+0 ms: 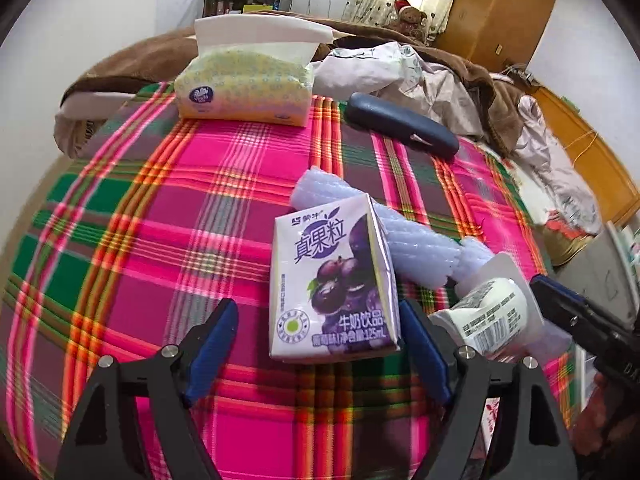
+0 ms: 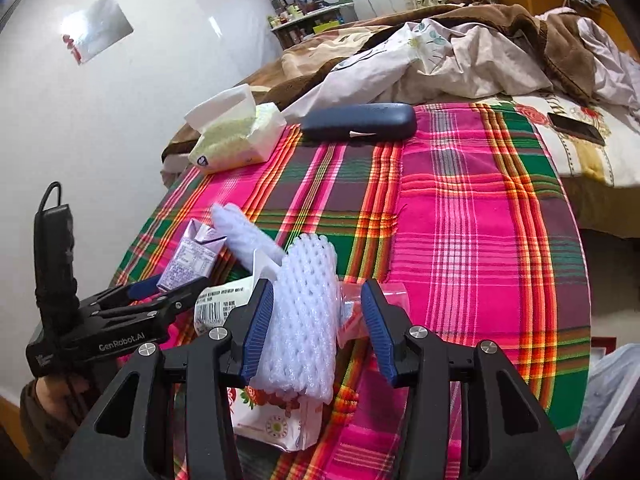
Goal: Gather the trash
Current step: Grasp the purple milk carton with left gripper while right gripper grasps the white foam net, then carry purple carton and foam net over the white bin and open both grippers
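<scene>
A purple milk-drink carton (image 1: 334, 280) stands on the plaid cloth (image 1: 180, 200), between the fingers of my open left gripper (image 1: 320, 344); the right pad is near its edge. It also shows in the right wrist view (image 2: 196, 256). Behind it lie a white foam sleeve (image 1: 408, 240) and a small white yogurt bottle (image 1: 492, 312). My right gripper (image 2: 318, 328) is open around a white foam net (image 2: 304, 320), its left pad against it. A clear red-printed wrapper (image 2: 356, 312) and a snack packet (image 2: 272, 416) lie under it.
A tissue pack (image 1: 244, 84) and a dark blue glasses case (image 1: 400, 124) lie at the cloth's far side. Rumpled bedding (image 2: 460, 56) and a phone (image 2: 576, 128) are beyond. A plastic bag (image 2: 608, 400) hangs at lower right.
</scene>
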`<state>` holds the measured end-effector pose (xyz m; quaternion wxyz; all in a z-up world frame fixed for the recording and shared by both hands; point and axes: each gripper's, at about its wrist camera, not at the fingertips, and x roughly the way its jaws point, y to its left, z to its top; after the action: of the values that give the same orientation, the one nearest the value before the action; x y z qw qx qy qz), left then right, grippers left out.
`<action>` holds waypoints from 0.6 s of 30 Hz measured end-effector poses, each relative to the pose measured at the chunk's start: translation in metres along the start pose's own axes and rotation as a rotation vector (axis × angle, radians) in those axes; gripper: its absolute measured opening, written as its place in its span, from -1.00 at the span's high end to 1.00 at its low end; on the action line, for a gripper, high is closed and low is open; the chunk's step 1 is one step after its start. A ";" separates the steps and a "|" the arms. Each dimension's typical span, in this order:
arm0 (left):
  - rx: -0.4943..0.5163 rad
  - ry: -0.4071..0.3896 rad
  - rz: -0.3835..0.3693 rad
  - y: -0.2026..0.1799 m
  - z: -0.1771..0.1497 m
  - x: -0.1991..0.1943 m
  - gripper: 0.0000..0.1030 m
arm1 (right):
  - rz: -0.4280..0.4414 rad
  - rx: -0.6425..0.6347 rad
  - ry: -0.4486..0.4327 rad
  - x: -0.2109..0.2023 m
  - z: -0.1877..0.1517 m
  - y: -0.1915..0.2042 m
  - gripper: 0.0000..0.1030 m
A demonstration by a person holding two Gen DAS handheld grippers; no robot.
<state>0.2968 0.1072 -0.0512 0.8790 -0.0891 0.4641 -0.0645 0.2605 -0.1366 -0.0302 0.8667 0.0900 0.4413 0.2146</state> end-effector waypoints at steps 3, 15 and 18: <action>0.005 -0.011 0.020 0.000 0.000 0.000 -0.63 | 0.013 0.013 0.002 -0.001 0.000 -0.002 0.08; -0.007 0.004 -0.016 0.002 0.001 0.003 -0.12 | 0.205 0.162 0.077 0.011 -0.008 -0.017 0.28; -0.009 -0.006 -0.004 0.004 0.000 -0.001 -0.11 | 0.214 0.157 0.070 0.010 -0.007 -0.013 0.44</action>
<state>0.2962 0.1110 -0.0514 0.8799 -0.0938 0.4613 -0.0638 0.2636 -0.1443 -0.0464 0.8131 0.1966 0.4746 0.2738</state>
